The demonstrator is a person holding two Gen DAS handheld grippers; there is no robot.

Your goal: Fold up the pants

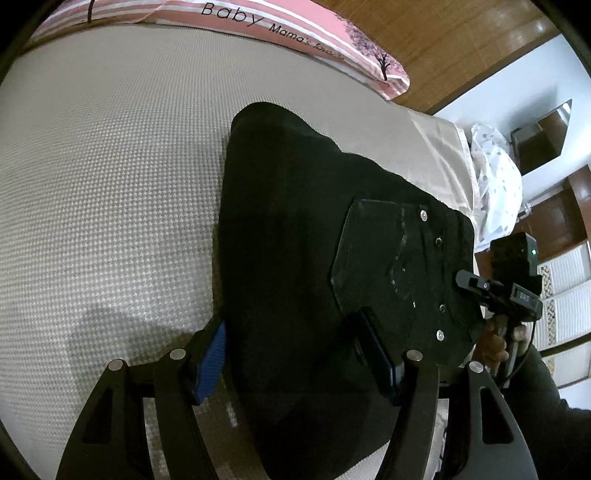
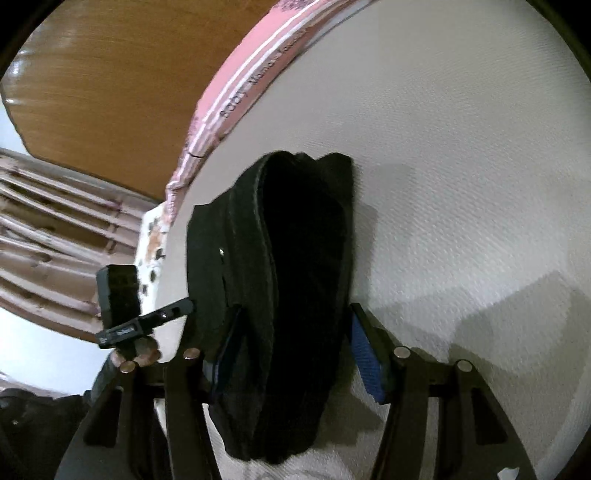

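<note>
black pants lie on the bed as a compact bundle, already folded down to a short thick stack; a back pocket with metal studs faces up near the right side of the left wrist view, and in the right wrist view the stacked layers show edge-on, several thicknesses deep. judged from this, the main folds are done and the work is at or near a last fold or final set-down. left gripper straddles the near edge of the bundle, its jaws wide, with the blue pad on one side showing clear of the cloth and the other finger lying against the fabric by the pocket; whether it pinches the cloth or only brackets it cannot be told. right gripper likewise has the bundle's end between its fingers, roughly half open, blue pad on its right side standing just off the cloth, the other finger hidden in dark fabric; grip cannot be confirmed. each gripper shows in the other's view, held in a hand, one at either end of the bundle. a pink striped pillow sits at the far edge of the bed, well apart from the pants. left to do, as a guess: release, flatten, square the edges.
</note>
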